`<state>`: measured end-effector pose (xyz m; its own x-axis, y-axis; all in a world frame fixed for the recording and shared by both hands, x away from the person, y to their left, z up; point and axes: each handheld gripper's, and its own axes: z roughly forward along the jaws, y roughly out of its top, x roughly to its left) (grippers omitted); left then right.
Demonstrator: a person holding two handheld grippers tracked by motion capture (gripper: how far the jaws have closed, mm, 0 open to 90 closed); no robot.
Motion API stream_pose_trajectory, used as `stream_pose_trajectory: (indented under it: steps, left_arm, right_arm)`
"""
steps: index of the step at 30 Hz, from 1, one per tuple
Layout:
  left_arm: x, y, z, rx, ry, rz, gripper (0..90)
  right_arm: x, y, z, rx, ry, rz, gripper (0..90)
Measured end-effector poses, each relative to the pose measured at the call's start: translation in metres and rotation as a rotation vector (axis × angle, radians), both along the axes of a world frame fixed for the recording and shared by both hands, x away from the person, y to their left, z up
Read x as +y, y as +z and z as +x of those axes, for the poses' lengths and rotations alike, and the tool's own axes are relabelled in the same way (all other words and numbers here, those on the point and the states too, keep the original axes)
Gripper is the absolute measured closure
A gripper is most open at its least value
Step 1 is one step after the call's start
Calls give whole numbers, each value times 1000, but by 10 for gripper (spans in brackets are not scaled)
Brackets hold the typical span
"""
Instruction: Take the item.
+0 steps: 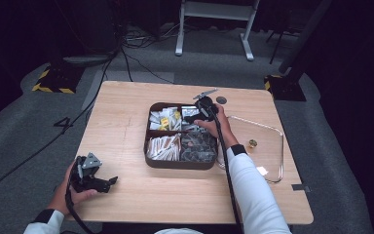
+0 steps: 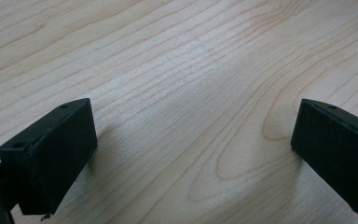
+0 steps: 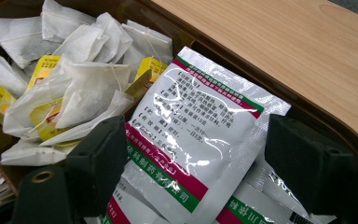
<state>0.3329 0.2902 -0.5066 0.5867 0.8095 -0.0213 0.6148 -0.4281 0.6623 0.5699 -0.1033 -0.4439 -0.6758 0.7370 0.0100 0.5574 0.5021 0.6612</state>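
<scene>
Right jaws astride the silver sachet

My right gripper (image 3: 191, 163) hangs over the far right compartment of the brown tray (image 1: 147, 146), jaws spread, with the silver sachet (image 3: 200, 135) lying between them, unclamped, beside the tea bags (image 3: 81, 88). My left gripper (image 2: 191, 154) rests spread wide over bare table (image 2: 177, 60), well apart from the tray
</scene>
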Motion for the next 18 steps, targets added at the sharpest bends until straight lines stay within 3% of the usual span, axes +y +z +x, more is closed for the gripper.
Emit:
stream_pose_trajectory:
  steps: [8, 10, 15, 16, 18]
  left_arm:
    - [0, 0, 0, 0, 0, 0, 4]
    - [0, 0, 0, 0, 0, 0, 4]
    - [0, 0, 0, 0, 0, 0, 4]
    - [0, 0, 0, 0, 0, 1, 4]
    - [0, 0, 0, 0, 0, 1, 4]
  right_arm:
    - [3, -2, 7, 58, -24, -15, 174]
    - [4, -2, 7, 62, -16, -22, 203]
    - [2, 0, 5, 44, 5, 16, 335]
    - [2, 2, 2, 49, 34, 68, 379]
    - [4, 3, 0, 51, 50, 79, 367]
